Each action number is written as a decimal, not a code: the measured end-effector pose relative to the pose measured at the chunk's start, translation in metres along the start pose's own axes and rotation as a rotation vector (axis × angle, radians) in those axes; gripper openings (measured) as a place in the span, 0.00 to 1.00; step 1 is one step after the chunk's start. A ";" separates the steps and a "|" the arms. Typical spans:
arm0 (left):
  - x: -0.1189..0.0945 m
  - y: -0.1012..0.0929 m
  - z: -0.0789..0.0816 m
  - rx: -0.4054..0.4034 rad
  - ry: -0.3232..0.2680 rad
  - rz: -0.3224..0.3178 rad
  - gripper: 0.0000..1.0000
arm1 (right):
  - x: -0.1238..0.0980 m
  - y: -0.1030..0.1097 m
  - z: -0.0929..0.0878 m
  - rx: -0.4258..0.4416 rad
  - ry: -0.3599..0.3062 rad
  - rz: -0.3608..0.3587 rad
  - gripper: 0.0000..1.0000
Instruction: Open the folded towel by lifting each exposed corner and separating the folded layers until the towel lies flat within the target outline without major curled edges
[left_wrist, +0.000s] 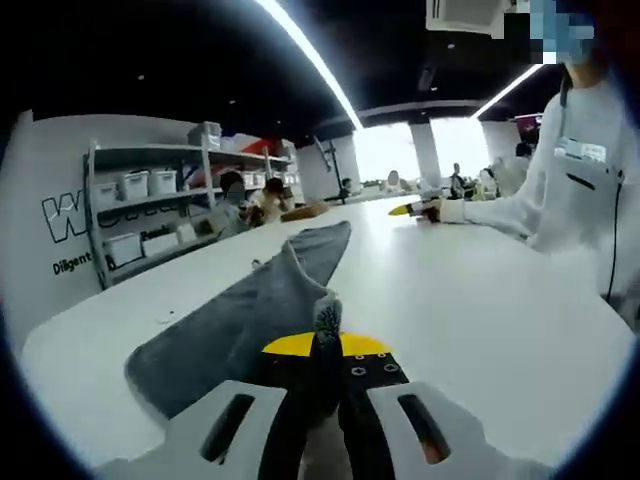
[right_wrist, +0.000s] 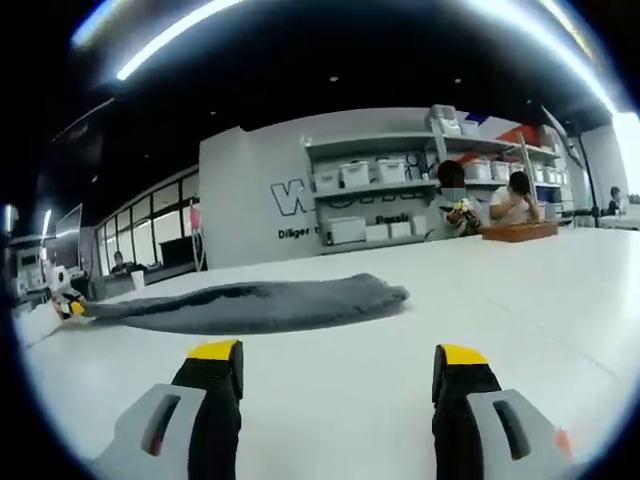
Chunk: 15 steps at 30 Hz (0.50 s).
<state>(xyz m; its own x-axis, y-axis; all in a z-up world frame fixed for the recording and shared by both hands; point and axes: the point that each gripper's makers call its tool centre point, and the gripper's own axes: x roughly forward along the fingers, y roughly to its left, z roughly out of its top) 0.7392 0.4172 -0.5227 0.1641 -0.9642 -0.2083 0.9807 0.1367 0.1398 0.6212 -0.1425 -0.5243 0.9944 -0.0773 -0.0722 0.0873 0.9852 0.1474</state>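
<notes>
Shelves (right_wrist: 380, 190) behind; person (left_wrist: 570, 170) across table (left_wrist: 480, 300). Grey towel (left_wrist: 250, 310) long, still folded. Left gripper (left_wrist: 327, 345) pinching probably a corner; right gripper (right_wrist: 340, 375) spread.

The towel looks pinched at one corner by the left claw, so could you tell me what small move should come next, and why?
Probably lift the left claw a little and draw the pinched corner away from the rest of the grey towel. Its jaws are closed on a raised corner, while the towel lies long and folded on the white table. The right claw is open, with table between it and the towel.
</notes>
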 end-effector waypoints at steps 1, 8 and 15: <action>-0.002 0.000 -0.002 0.004 0.012 0.000 0.05 | -0.001 0.002 0.000 0.002 -0.004 0.001 0.77; -0.011 -0.009 -0.016 -0.005 0.087 -0.046 0.06 | 0.000 0.009 -0.003 -0.022 0.016 0.006 0.77; -0.020 -0.004 -0.008 -0.010 0.125 -0.001 0.14 | 0.002 0.029 -0.018 -0.143 0.120 0.039 0.72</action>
<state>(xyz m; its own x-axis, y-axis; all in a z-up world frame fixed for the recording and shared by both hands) 0.7328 0.4381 -0.5272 0.1743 -0.9285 -0.3280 0.9818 0.1383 0.1304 0.6248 -0.1109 -0.5376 0.9818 -0.0279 -0.1878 0.0305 0.9995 0.0112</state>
